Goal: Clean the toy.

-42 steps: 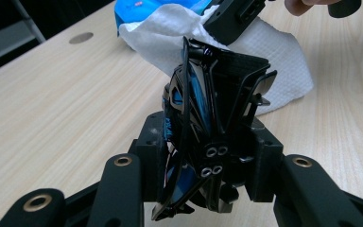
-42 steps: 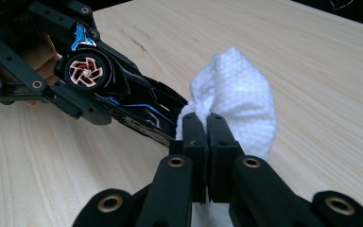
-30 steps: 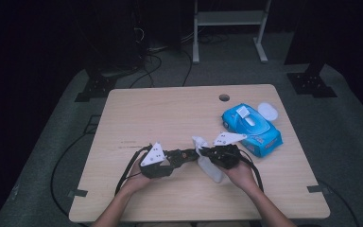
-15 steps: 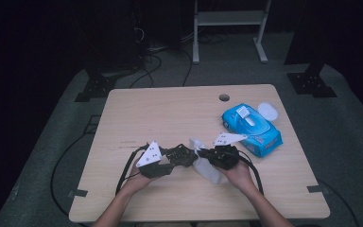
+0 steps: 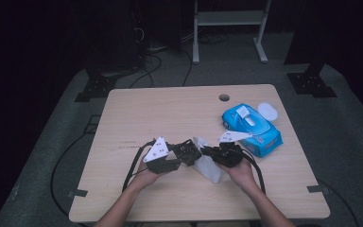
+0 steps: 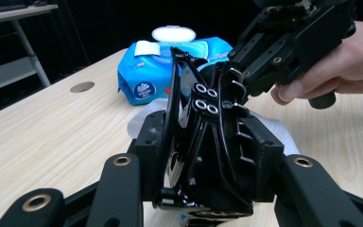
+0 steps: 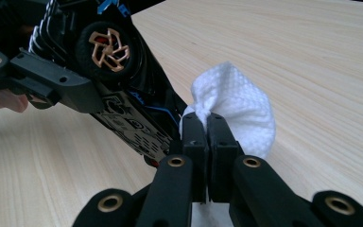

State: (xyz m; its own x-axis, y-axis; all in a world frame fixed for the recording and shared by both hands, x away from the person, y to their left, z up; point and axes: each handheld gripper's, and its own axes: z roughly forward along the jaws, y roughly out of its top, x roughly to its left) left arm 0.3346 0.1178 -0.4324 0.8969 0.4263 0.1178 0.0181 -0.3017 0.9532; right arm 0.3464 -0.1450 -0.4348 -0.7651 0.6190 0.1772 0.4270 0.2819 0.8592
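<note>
My left gripper (image 5: pixel 183 154) is shut on a black toy car (image 5: pixel 190 149) and holds it off the table, tilted on its side. In the left gripper view the car (image 6: pixel 203 142) sits clamped between the jaws. My right gripper (image 5: pixel 209 152) is shut on a white wet wipe (image 5: pixel 209 169). In the right gripper view the bunched wipe (image 7: pixel 236 104) presses against the car's underside (image 7: pixel 132 123), below a gold-spoked wheel (image 7: pixel 106 49). The two grippers meet at the middle front of the table (image 5: pixel 170 113).
A blue pack of wet wipes (image 5: pixel 253 127) lies to the right of my hands, its white lid (image 5: pixel 267 111) flipped open behind it. A cable hole (image 5: pixel 224 98) is in the table's far side. Cables trail from both grippers toward the front edge.
Both grippers have stayed close together. The left one has turned the car slightly, and the wipe has shifted a little along it.
</note>
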